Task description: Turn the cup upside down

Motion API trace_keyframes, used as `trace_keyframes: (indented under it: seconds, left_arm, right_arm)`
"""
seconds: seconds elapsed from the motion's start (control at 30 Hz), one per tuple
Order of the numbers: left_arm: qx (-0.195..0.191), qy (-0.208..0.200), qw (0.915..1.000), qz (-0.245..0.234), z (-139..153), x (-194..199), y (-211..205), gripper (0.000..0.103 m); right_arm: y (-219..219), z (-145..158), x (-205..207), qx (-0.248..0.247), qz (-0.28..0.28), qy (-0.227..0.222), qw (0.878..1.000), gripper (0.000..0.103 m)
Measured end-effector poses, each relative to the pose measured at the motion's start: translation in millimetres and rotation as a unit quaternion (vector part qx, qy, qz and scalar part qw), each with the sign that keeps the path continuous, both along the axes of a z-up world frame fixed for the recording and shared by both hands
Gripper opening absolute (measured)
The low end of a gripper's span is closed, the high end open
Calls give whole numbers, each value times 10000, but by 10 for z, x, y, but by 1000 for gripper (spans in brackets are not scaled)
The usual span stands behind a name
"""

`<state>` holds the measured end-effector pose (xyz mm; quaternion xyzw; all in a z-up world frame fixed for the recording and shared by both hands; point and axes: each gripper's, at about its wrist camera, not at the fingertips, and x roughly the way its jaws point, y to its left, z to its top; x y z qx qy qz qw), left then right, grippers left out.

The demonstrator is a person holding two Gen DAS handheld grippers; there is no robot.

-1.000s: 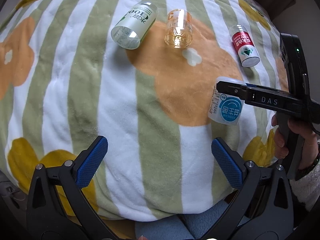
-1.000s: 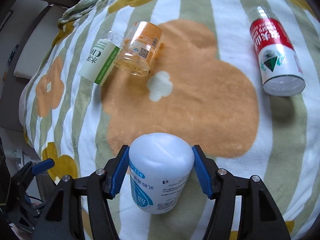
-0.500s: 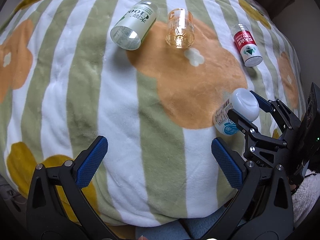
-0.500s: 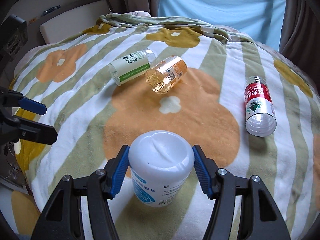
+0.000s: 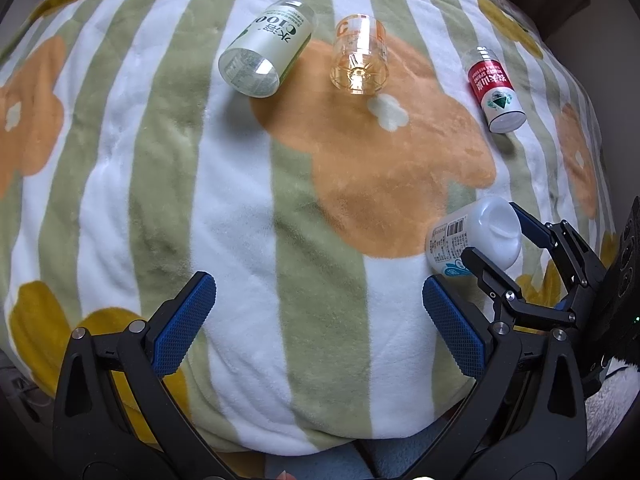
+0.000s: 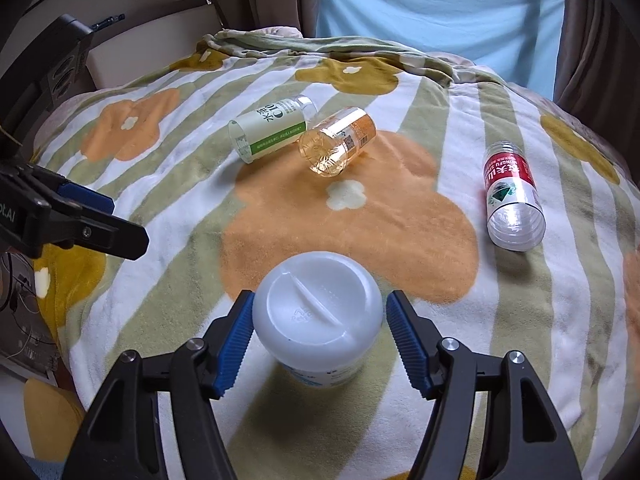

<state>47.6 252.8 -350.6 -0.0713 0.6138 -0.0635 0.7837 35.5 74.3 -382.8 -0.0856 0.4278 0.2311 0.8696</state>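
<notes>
— Since the white cup (image 6: 318, 316) now shows its closed base to the right wrist camera and its mouth is down against the blanket (image 6: 400, 220), is the flip done?

— I'd judge it nearly so. The cup stands near the blanket's near edge, on the lower rim of the big orange flower, base uppermost. From the left wrist view it looks somewhat tilted, so on this soft pile it may not be settled flat.

— And the right gripper (image 6: 320, 332)?

— Its blue pads flank the cup. The left pad looks touching or nearly so; the right one shows a gap. I read the jaws as parted rather than squeezing, probably to let the cup stand alone.

— The left gripper (image 5: 318, 320)?

— Spread wide, holding nothing, hanging over the near edge well clear of the cup. It seems parked out of the way.

— The others?

— Three lie on their sides toward the far edge: a green-labelled cup (image 5: 266, 58) just beside an orange-tinted clear cup (image 5: 360, 60), and a red-labelled cup (image 5: 496, 90) toward the right edge, well apart. If they are to be flipped too, they haven't been.

— Risk?

— Withdrawing could nudge the white cup over; a straight pull back looks wise.
</notes>
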Motion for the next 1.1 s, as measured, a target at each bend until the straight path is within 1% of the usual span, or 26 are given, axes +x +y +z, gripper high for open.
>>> trace_keyframes:
  seconds: [0.13,0.27,0.37,0.47,0.5,0.57,0.6,0.77,0.9,1.0,1.1]
  left_arm:
    - [-7,-85,10000,16,69,-5,11,103]
    - [-8,-227,9997,94,218,-18,60,103]
    - [-16,-392,9991,168,434,-31,107,103]
    - [7,-620,9978,230,767,-42,156,103]
    - [14,-725,9970,255,912,-43,167,103]
    - [25,-971,9948,291,1218,-55,188,103]
    - [45,-1105,9934,299,1378,-62,198,103]
    - [222,-1792,9832,279,2166,-138,201,103]
    - [338,-2356,9709,257,2710,-272,175,103]
    - [426,-2769,9595,282,3021,-392,148,103]
    - [544,-3024,9512,299,3176,-478,101,103]
  right_arm:
    - [34,57,-37,-179,46,-125,9998,63]
    - [60,183,-89,-208,157,-181,9995,63]
    - [38,406,-135,-106,174,-265,9994,63]
    - [-45,744,-141,93,-132,-283,9995,64]
    - [-79,880,-140,131,-256,-307,9991,68]
    - [-132,1170,-135,102,-475,-371,9981,102]
    - [-158,1332,-147,91,-549,-469,9974,103]
    - [-289,2125,-233,56,-988,-920,9908,103]
    - [-392,2655,-284,-6,-1457,-1106,9831,103]
    - [-484,2922,-313,86,-1864,-1075,9765,103]
    - [-509,3060,-356,14,-2086,-1170,9710,103]
